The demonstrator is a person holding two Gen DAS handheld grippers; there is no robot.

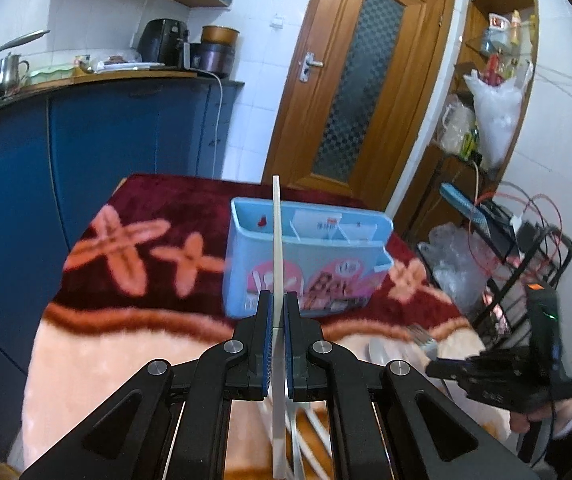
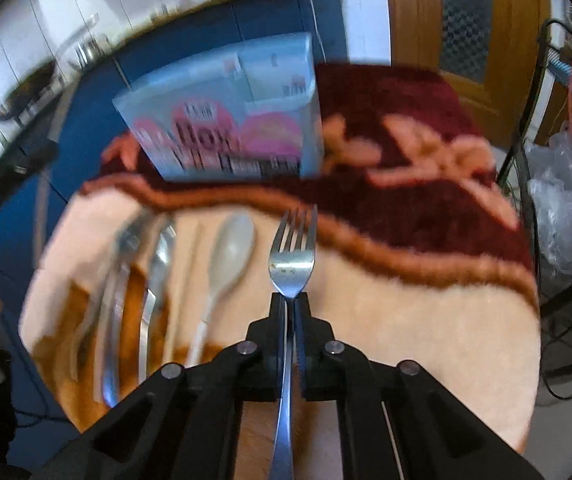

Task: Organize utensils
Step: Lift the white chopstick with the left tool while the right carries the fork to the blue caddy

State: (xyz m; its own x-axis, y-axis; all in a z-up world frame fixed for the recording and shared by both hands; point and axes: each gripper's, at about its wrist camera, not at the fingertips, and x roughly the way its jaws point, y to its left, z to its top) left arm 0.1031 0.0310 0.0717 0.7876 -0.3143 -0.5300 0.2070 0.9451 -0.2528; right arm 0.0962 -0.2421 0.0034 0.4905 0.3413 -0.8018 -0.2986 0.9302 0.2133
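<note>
We carry both loads: left gripper [image 1: 277, 312] clamps a white flat stick [image 1: 277, 240], right gripper [image 2: 290, 300] a steel fork [image 2: 291, 256] (neither binned); next, lower them into the blue plastic organizer box [image 1: 305, 264].

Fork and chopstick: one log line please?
left gripper: shut on chopstick | right gripper: shut on fork | box: ahead

Landmark: a wooden door [image 1: 349, 92] with a patterned glass pane is standing shut in the far wall.
Walls: white tiles [image 1: 258, 60] are running either side of the door.
Left of the door: blue cabinets [image 1: 86, 140] are carrying a worktop with a dark appliance [image 1: 162, 42] and a steel kettle [image 1: 6, 74].
Right of the door: a wooden alcove [image 1: 497, 60] is holding bags and bottles; a black wire rack [image 1: 525, 264] is standing below it.
Light: daylight is falling evenly.
</note>
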